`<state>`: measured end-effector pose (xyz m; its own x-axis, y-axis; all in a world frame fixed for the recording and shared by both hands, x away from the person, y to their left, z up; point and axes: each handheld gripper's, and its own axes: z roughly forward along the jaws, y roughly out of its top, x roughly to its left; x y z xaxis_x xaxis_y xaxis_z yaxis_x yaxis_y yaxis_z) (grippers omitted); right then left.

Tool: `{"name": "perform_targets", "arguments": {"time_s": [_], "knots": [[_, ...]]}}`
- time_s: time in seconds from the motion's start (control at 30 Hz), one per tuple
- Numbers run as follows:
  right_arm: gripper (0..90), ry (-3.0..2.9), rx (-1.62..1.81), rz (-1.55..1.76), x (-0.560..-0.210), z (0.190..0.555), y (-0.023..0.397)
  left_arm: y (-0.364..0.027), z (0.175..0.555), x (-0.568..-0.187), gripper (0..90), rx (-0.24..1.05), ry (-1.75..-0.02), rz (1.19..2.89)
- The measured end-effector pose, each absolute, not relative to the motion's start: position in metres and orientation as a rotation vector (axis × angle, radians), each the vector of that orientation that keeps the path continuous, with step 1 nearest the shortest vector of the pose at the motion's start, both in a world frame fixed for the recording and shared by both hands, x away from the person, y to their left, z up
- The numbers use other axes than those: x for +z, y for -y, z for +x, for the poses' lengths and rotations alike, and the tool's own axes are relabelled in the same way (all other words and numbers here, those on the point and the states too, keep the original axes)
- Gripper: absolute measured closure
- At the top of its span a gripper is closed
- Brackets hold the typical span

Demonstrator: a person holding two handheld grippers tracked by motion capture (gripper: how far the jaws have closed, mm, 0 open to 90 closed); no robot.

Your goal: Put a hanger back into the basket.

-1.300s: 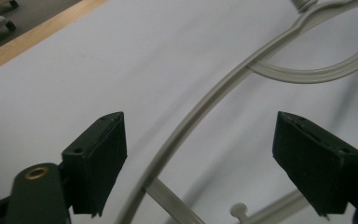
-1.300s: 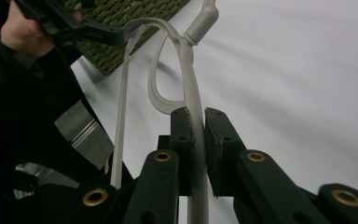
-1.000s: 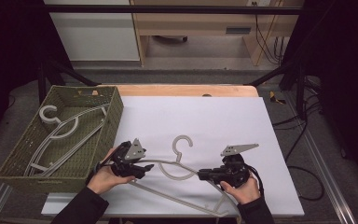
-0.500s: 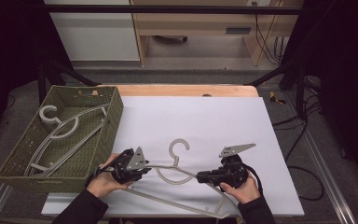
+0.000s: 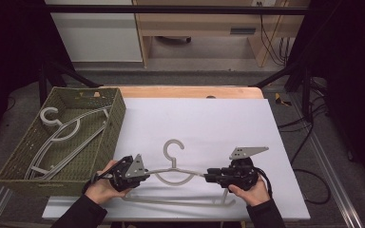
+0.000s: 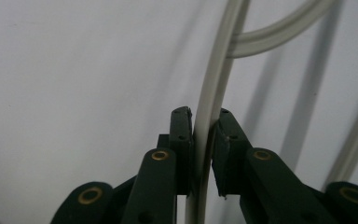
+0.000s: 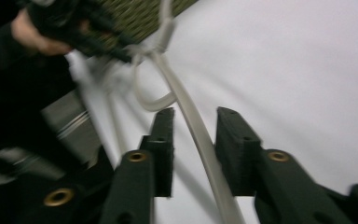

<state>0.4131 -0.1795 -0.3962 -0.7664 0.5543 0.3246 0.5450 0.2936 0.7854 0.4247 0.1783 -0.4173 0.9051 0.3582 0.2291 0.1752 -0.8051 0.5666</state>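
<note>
- High view shows your two hands at the near edge of the white table [image 5: 218,118], with the pale grey hanger [image 5: 173,173] stretched between them, its hook pointing toward the far side.
- Your left gripper [image 5: 142,175] sits at the left shoulder of the hanger, close beside the near right corner of the green woven basket [image 5: 116,123].
- Left gripper view has the hanger's arm [image 6: 209,121] running up between the two black jaws; they have just been closing, and both pads now press on the arm, so this side is clenched on the hanger.
- Your right gripper [image 5: 208,176] points left along the table at the hanger's right shoulder, with your hand wrapped around its body.
- Right gripper view, somewhat blurred, has the arm [image 7: 191,126] passing between the jaws with a gap showing on both sides; they have just been opening, so this side has let go, though the arm lies inside the span.
- Farther off in that same view your left hand [image 7: 42,37] and its gripper hold the other end, with the basket behind.
- Inside the basket lie more grey hangers [image 5: 62,135], one hook up at the far left corner.
- Below the hanger's shoulders, the bottom bar [image 5: 176,202] lies near the table's front edge.
</note>
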Motion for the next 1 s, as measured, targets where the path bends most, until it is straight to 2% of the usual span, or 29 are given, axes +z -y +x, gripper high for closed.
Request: {"name": "perform_targets", "arguments": {"time_s": [0.1,0.3,0.47,0.63,1.0], "knots": [[64.1,-2.420,1.553,1.086,-0.392,0.413,0.189,-0.180,0.426,-0.416,81.8,0.420,-0.442,2.477],[42.5,-2.224,1.561,1.101,-0.387,0.411,0.202,-0.186,0.427,-0.412,81.8,0.451,-0.548,2.444],[30.9,-2.148,1.511,1.123,-0.390,0.413,0.208,-0.188,0.427,-0.407,81.9,0.481,-0.626,2.411],[23.1,-2.078,1.464,1.147,-0.394,0.413,0.215,-0.194,0.425,-0.401,81.9,0.499,-0.728,2.313],[8.3,-1.984,1.355,1.205,-0.402,0.415,0.242,-0.213,0.418,-0.374,81.9,0.539,-0.814,2.189]]}}
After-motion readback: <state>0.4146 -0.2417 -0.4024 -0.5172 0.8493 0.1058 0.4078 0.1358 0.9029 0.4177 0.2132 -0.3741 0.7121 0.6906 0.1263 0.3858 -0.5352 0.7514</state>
